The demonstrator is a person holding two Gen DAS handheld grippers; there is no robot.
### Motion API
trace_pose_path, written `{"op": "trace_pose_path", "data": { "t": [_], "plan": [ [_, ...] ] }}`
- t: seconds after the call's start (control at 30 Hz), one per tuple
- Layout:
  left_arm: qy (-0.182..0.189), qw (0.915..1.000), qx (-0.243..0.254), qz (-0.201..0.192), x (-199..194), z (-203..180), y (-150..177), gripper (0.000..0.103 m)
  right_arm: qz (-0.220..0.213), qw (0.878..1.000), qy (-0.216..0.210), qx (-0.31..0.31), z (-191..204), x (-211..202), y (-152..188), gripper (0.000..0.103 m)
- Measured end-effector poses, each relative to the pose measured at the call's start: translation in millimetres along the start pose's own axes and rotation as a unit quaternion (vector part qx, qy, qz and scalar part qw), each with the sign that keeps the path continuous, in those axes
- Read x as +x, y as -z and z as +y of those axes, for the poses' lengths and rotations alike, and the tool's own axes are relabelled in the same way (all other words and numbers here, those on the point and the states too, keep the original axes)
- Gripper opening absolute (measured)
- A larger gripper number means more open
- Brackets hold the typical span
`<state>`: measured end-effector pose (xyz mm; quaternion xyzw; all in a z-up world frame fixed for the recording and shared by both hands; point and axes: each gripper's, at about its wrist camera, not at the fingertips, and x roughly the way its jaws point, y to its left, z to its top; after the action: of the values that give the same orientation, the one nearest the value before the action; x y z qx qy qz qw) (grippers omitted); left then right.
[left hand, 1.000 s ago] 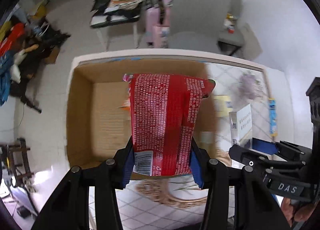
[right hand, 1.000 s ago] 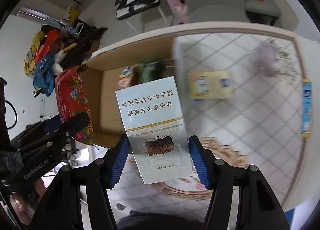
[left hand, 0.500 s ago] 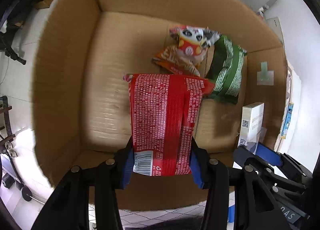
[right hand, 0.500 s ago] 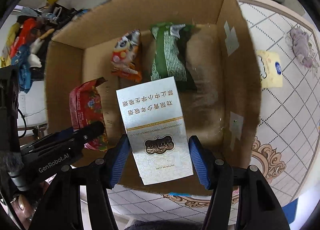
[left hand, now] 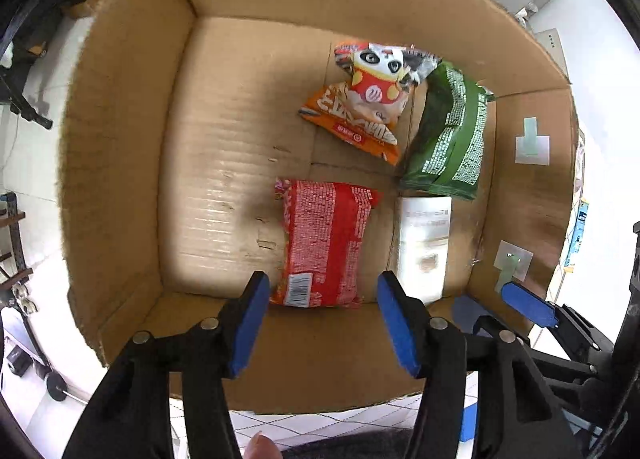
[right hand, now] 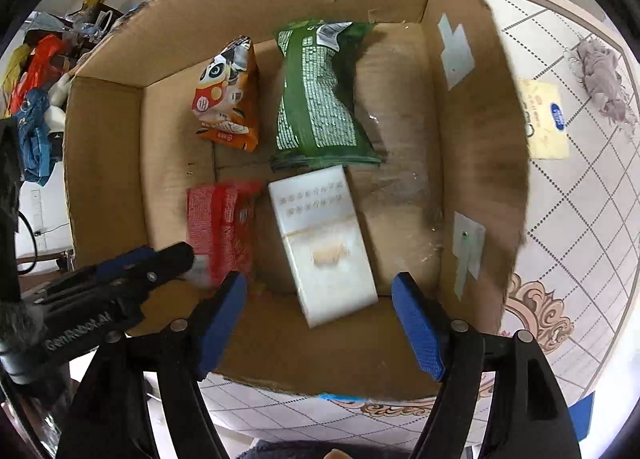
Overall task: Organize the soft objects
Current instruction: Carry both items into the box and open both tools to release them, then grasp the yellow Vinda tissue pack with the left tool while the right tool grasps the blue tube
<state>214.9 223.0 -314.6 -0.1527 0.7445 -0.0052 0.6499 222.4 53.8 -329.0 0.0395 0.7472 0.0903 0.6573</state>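
Note:
Both grippers hang over an open cardboard box (left hand: 120, 147) (right hand: 480, 147). My left gripper (left hand: 324, 299) is open and empty above a red snack packet (left hand: 324, 247) lying on the box floor. My right gripper (right hand: 320, 299) is open and empty above a white carton (right hand: 324, 235) lying beside the red packet (right hand: 220, 227). An orange panda snack bag (left hand: 364, 99) (right hand: 228, 99) and a green snack bag (left hand: 448, 139) (right hand: 320, 99) lie farther in. The white carton also shows in the left wrist view (left hand: 424, 243).
The box stands on a table with a patterned cloth (right hand: 580, 219). A yellow packet (right hand: 544, 123) and a grey fluffy thing (right hand: 600, 79) lie on the cloth to the right of the box. Clutter sits on the floor (right hand: 36, 99) at left.
Both grippers have opened. The red packet and the white carton have dropped from the jaws onto the box floor.

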Motion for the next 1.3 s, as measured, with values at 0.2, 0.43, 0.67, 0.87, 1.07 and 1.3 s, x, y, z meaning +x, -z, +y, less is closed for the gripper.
{"op": "trace_pose_path", "data": {
  "t": [0.2,0.43,0.67,0.87,1.07,1.3],
  "plan": [
    [-0.032,0.9987,0.016,-0.036,-29,-9,17,0.082,-0.024,0.999,0.025,-0.022,-6,-21,13,0.089],
    [-0.033,0.9959,0.018,-0.082,-66,-7,44,0.095,-0.060,0.996,0.039,-0.044,-9,-64,34,0.096],
    [-0.047,0.9913,0.008,-0.123,-96,-23,78,0.095,-0.096,0.993,0.039,-0.061,-12,-101,65,0.096],
    [-0.070,0.9857,0.009,-0.153,-117,-44,98,0.095,-0.102,0.993,-0.003,-0.067,-24,-122,82,0.096],
    [-0.100,0.9765,0.073,-0.176,-128,-109,98,0.095,-0.117,0.992,-0.033,-0.037,-80,-150,90,0.096],
    [-0.113,0.9573,0.230,-0.133,-74,-248,60,0.095,-0.107,0.992,-0.009,0.063,-219,-158,86,0.096]
  ]
}}
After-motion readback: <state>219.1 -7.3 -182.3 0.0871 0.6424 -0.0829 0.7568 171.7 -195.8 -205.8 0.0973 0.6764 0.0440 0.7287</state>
